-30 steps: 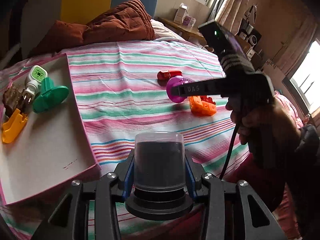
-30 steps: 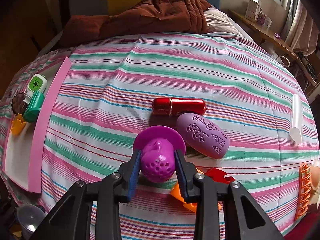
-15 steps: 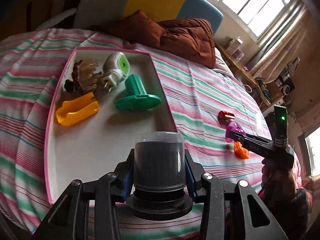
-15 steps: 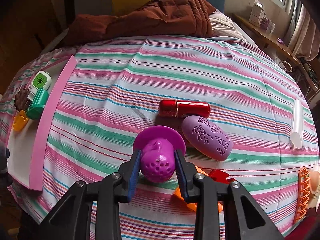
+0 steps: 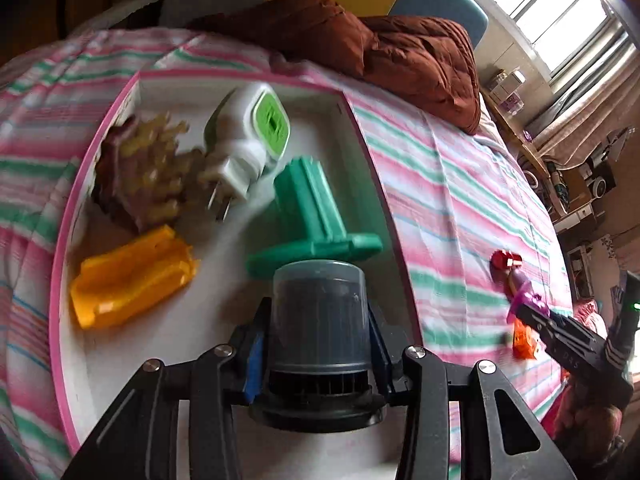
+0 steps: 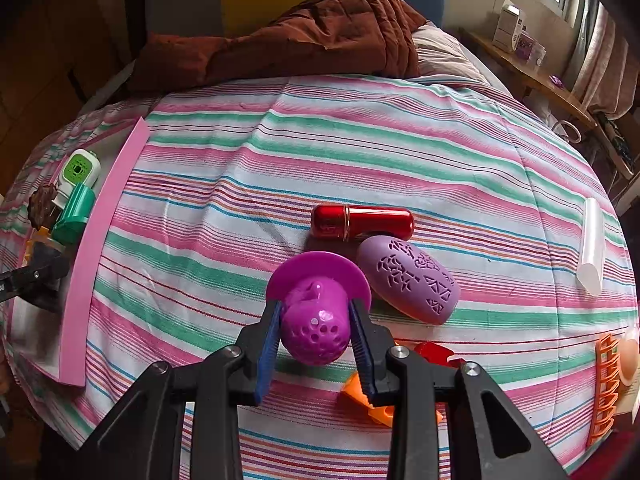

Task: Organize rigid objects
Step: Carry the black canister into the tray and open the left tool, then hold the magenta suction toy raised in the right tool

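Here we are mid-delivery: the left gripper (image 5: 318, 330) has its jaws clamped on a dark capped container (image 5: 318, 316), held over the white floor of the pink-rimmed tray (image 5: 68, 216) that lies on the striped bed (image 6: 360, 152). Whether the container's base already touches the tray floor we cannot tell, since its lower end is hidden by the jaws.

To set it down well, we should aim for the bare patch of tray nearest us. The far part is already taken by the green T-shaped piece (image 5: 316, 220), the yellow clip (image 5: 128, 280), the white-and-green plug (image 5: 248, 140) and a brown comb-like item (image 5: 136, 176). The green piece's flat base sits just beyond the container, so we would lower straight down rather than push forward, which could knock it. We judge it best to part the jaws only once the container rests flat, because a tall cylinder dropped on a tray over soft bedding could tip or roll.

Meanwhile the right gripper (image 6: 316, 330) has its jaws closed on a magenta perforated piece with a flange (image 6: 316, 300), near the red tube (image 6: 362, 222) and the lilac oval case (image 6: 408, 284), well apart from the tray. We would keep that hand quiet until the left is free.
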A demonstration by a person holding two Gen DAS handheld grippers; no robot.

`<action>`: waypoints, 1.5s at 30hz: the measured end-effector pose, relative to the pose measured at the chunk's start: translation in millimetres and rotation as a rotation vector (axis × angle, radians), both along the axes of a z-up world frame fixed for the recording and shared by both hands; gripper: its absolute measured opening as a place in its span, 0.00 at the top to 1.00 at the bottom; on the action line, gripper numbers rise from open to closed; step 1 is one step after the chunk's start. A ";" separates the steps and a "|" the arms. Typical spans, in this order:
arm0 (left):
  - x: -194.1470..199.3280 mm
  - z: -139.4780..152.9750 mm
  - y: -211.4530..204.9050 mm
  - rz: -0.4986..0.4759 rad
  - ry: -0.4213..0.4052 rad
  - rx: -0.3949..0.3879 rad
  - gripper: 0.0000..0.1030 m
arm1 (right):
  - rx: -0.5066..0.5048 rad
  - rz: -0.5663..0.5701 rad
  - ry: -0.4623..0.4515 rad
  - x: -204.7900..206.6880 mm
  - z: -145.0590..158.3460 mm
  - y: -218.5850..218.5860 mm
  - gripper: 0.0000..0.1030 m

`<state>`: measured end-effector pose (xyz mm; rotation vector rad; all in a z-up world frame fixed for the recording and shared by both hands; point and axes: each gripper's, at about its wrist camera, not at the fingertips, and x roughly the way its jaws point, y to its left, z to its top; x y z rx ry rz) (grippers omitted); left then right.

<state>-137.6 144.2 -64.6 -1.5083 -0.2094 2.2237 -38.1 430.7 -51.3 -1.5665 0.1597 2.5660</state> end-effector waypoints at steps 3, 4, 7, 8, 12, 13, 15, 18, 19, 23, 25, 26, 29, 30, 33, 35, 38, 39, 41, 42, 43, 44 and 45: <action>-10.2 0.1 7.0 0.002 0.014 -0.016 0.58 | -0.007 -0.011 0.005 -0.3 0.7 3.6 0.68; -12.8 0.1 9.8 0.002 0.020 -0.021 0.58 | -0.007 -0.011 0.007 -0.4 1.1 4.2 0.68; -18.9 0.6 15.8 0.001 0.037 -0.034 0.58 | -0.001 -0.009 0.013 -0.3 2.2 3.7 0.68; -20.8 0.8 17.5 0.001 0.040 -0.038 0.58 | 0.003 -0.008 0.013 -0.1 2.0 3.2 0.68; -25.9 0.7 23.3 0.010 0.039 -0.032 0.58 | 0.009 -0.007 0.013 -0.1 2.1 2.8 0.68; -25.6 0.8 23.1 0.011 0.033 -0.027 0.57 | 0.010 -0.008 0.013 -0.2 2.1 2.5 0.68; -23.3 1.1 22.9 0.012 0.029 -0.025 0.57 | 0.009 -0.010 0.014 -0.4 2.2 3.3 0.68; -15.8 3.7 19.8 0.007 0.036 -0.020 0.52 | 0.011 -0.009 0.014 -0.6 2.3 4.0 0.68; -13.1 4.6 18.1 0.010 0.037 -0.015 0.47 | 0.012 -0.008 0.015 -0.6 2.3 3.8 0.68; -0.1 11.1 12.4 0.016 0.066 -0.018 0.46 | 0.018 -0.011 0.013 -0.9 1.7 4.3 0.68; 10.3 16.5 9.4 0.009 0.101 -0.033 0.46 | 0.020 -0.013 0.011 -0.9 1.3 4.1 0.68; 14.4 17.9 7.8 0.009 0.108 -0.035 0.45 | 0.021 -0.013 0.010 -1.1 1.1 4.1 0.68; 28.7 23.7 1.5 0.015 0.142 -0.053 0.45 | 0.026 -0.012 0.009 -0.8 0.8 3.2 0.68; 33.6 25.6 -0.1 0.017 0.157 -0.064 0.44 | 0.028 -0.013 0.008 -0.6 0.5 2.7 0.68; 46.4 31.5 -4.6 0.018 0.196 -0.092 0.44 | 0.033 -0.011 0.000 -1.2 -1.1 1.8 0.68; 52.6 34.1 -6.5 0.015 0.214 -0.104 0.43 | 0.039 -0.006 -0.003 -1.5 -1.7 1.4 0.68; 63.4 38.8 -7.5 0.010 0.237 -0.125 0.39 | 0.045 -0.006 -0.007 -1.3 -2.2 1.1 0.68; 66.9 40.3 -7.8 0.008 0.245 -0.130 0.38 | 0.045 -0.007 -0.007 -1.6 -2.4 0.8 0.68; 74.6 44.8 -8.5 0.006 0.265 -0.138 0.36 | 0.044 -0.011 -0.008 -1.8 -2.6 0.4 0.68; 78.1 46.7 -8.6 0.004 0.275 -0.141 0.35 | 0.043 -0.012 -0.009 -1.7 -2.7 0.8 0.68; 81.5 48.8 -8.7 0.001 0.285 -0.143 0.34 | 0.043 -0.012 -0.008 -1.6 -2.6 0.8 0.68; 84.3 50.3 -8.5 -0.003 0.294 -0.145 0.34 | 0.043 -0.012 -0.008 -1.3 -2.4 0.8 0.68; 86.8 51.9 -8.2 -0.007 0.299 -0.148 0.34 | 0.043 -0.011 -0.008 -0.9 -2.5 0.4 0.68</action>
